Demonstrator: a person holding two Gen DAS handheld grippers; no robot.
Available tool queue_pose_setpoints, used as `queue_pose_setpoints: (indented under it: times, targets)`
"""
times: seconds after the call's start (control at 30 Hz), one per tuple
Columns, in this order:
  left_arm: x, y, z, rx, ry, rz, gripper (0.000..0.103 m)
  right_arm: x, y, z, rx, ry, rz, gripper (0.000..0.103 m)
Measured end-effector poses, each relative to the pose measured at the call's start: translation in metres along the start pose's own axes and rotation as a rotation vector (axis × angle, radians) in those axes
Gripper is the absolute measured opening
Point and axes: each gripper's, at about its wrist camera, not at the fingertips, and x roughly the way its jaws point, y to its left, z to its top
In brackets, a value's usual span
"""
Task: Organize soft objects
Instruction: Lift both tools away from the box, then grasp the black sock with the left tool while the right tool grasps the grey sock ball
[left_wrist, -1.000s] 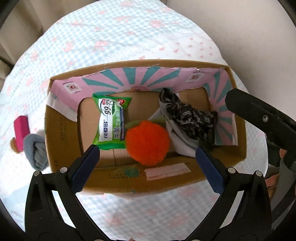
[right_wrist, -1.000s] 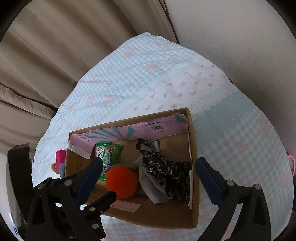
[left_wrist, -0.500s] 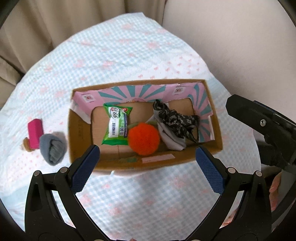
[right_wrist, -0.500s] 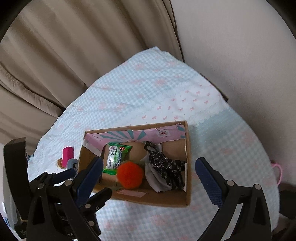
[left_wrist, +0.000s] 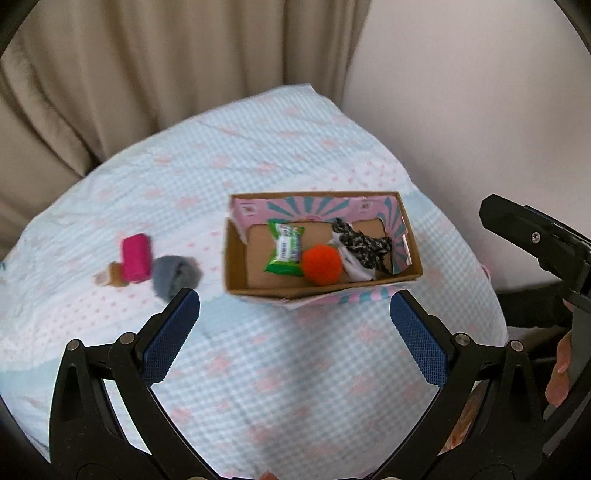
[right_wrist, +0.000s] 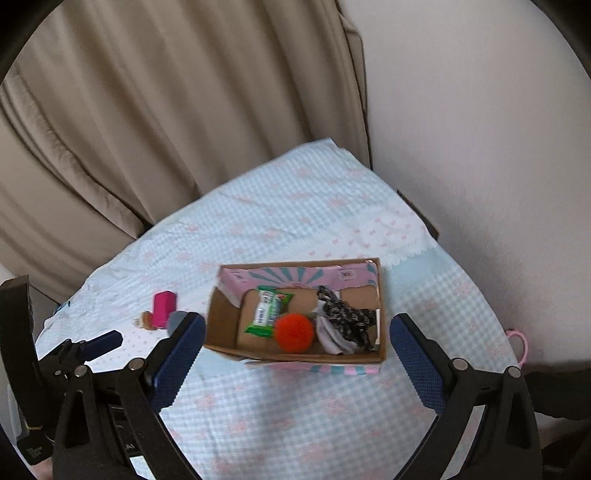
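Both grippers, left (left_wrist: 294, 325) and right (right_wrist: 297, 356), hang spread and empty above the cloth (left_wrist: 280, 369). The box (left_wrist: 236, 266) at frame centre already holds a wipes pack (left_wrist: 284, 252), pompom (left_wrist: 321, 264) and patterned fabric (left_wrist: 364, 245). Likely next step: left gripper drops straight onto the grey sock (left_wrist: 173, 275) at centre-left, pinching its bulk, clear of the pink roll (left_wrist: 136, 257) touching it. The small brown item (left_wrist: 110, 276) beside the roll is blurred, unidentifiable.

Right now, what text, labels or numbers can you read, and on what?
None can be read in either view.
Green wipes pack: printed white panel, too blurred.
Box: small printed squares on the pink inner flap, too small.
Pink roll, grey sock, orange pompom, patterned cloth: no text visible.
Both grippers, left and right, are open and empty; no markings legible.
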Motion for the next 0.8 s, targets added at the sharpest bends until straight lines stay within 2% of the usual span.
queue_pose_setpoints:
  times: [0.23, 0.33, 0.57, 0.8]
  targets:
    - [-0.082, 0.066, -0.042, -0.051, -0.148, 0.018, 0.103, -0.054, 0.079, -0.024, -0.091, -0.086, -0.002, 0.099]
    - [-0.104, 0.104, -0.062, -0.072, -0.173, 0.033, 0.103, -0.065, 0.111, -0.037, -0.109, -0.107, -0.008, 0.099]
    - [-0.131, 0.188, -0.099, -0.114, -0.193, 0.073, 0.103, -0.069, 0.184, -0.062, -0.139, -0.136, 0.008, 0.099]
    - [-0.139, 0.263, -0.127, -0.12, -0.213, 0.073, 0.103, -0.051, 0.246, -0.082, -0.074, -0.164, -0.004, 0.099]
